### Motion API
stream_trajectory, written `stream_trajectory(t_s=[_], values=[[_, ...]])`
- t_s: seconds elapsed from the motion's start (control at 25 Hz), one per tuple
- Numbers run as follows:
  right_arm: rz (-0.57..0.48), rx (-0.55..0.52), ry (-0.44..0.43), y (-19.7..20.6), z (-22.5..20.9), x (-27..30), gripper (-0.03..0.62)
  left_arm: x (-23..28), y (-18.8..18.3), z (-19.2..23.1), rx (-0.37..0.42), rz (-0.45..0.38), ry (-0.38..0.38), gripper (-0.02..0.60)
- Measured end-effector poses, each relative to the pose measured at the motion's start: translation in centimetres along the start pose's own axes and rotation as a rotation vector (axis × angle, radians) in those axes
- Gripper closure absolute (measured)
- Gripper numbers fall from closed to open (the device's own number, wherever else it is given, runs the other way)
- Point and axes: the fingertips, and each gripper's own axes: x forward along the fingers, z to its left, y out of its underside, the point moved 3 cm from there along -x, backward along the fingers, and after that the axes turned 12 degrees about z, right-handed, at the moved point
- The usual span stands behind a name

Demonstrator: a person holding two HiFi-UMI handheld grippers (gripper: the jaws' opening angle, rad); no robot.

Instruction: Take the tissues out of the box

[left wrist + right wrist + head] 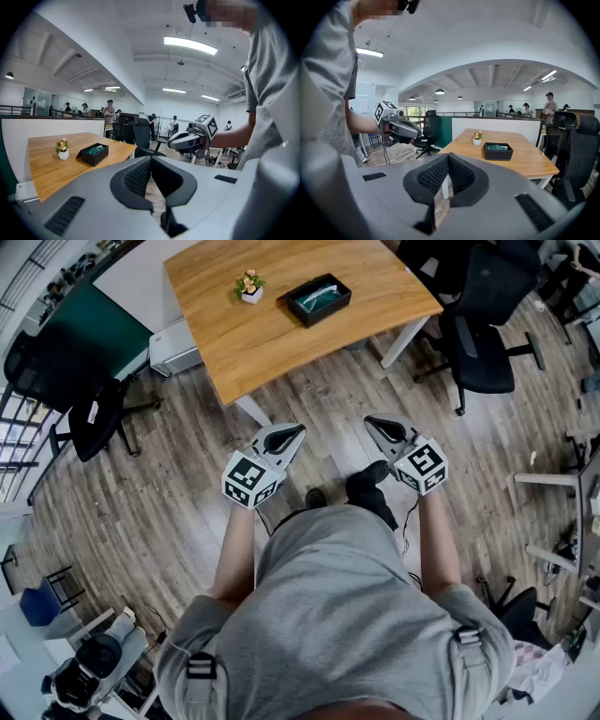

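Note:
A black tissue box (319, 299) with green tissues showing in its top sits on a wooden table (281, 343), beside a small flower pot (249, 286). The box also shows in the left gripper view (93, 153) and the right gripper view (497, 151). My left gripper (298, 432) and right gripper (369, 420) hang over the floor in front of me, well short of the table. Both are shut with nothing between the jaws. Each gripper sees the other: the right one (171, 142) in the left gripper view, the left one (419, 132) in the right gripper view.
Black office chairs (483, 334) stand to the right of the table and another chair (94, 413) to its left. A white cabinet (173, 346) sits by the table's left side. Wood-plank floor (328, 399) lies between me and the table. Several people stand far off (109, 112).

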Motion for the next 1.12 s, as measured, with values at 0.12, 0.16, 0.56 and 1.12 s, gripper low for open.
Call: stream_trajectory(t_s=[0.12,0.16,0.56,1.12], values=[[0.005,0.002,0.0,0.2,0.6,-0.4,0.591,-0.3,-0.1,-0.4,0.005,-0.001,0.004,0.558],[0.006,0.003,0.004,0.3,0.7,-0.5,0.592,-0.4,-0.2,-0.5,0.006,-0.003,0.005,0.558],[0.019,0.009,0.033,1.2,1.4,-0.6,0.591,-1.0,0.4,-1.0,0.035,0.018,-0.001,0.558],[0.017,0.024,0.064,2.3,1.7,-1.7,0.589,-1.1,0.8,-2.5,0.056,0.031,0.0,0.558]])
